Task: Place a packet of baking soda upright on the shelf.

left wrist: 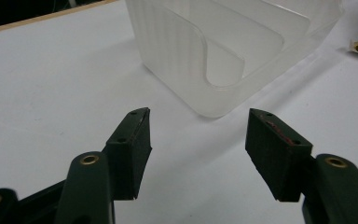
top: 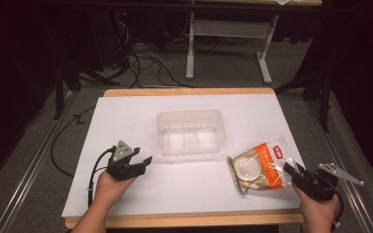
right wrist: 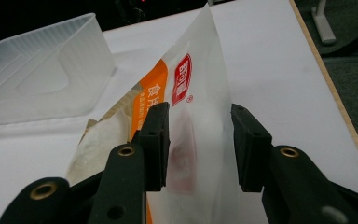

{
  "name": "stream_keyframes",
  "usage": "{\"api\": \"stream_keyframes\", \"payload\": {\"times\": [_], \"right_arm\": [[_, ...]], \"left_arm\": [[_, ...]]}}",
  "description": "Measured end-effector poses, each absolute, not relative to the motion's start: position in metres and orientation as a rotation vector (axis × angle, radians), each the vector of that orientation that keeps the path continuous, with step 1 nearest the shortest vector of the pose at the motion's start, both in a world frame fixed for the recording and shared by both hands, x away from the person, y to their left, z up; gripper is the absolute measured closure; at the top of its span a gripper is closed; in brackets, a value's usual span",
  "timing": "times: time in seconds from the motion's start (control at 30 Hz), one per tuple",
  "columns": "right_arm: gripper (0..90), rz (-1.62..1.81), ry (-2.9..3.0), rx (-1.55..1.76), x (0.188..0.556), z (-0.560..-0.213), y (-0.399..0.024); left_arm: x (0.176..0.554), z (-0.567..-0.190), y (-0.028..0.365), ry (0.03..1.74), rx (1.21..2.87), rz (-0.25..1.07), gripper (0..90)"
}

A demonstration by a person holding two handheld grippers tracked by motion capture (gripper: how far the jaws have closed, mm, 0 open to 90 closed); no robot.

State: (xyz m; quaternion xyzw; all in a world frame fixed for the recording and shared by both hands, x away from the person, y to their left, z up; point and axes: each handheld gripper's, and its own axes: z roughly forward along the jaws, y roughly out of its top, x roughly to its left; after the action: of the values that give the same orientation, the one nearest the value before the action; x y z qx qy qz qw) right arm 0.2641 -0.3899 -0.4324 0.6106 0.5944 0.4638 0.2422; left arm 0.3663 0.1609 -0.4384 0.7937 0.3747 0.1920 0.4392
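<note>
A translucent ribbed plastic bin (top: 190, 132) stands at the centre of the white table (top: 136, 107), and a clear-and-orange snack bag (top: 261, 166) holding pale round pieces lies near its right corner, toward the table's right front. The left gripper (top: 144, 161) rests on the table to the left front of the bin, jaws spread wide with nothing between them. The right gripper (top: 295, 169) has the bag's white sealed edge (right wrist: 200, 116) standing between its jaws, which sit half apart; contact with the film cannot be confirmed.
</note>
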Motion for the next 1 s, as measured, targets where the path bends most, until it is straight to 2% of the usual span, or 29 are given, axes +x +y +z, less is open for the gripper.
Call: {"api": "stream_keyframes", "payload": {"times": [0.63,1.0], "right_arm": [[70.4,1.345,1.62,1.56,0.259,-0.422,-0.377],[77.5,1.389,1.64,1.445,0.255,-0.412,-0.363]], "left_arm": [[0.366,-0.44,0.158,0.913,1.995,0.467,40.4],[0.366,-0.44,0.158,0.913,1.996,0.467,40.4]]}}
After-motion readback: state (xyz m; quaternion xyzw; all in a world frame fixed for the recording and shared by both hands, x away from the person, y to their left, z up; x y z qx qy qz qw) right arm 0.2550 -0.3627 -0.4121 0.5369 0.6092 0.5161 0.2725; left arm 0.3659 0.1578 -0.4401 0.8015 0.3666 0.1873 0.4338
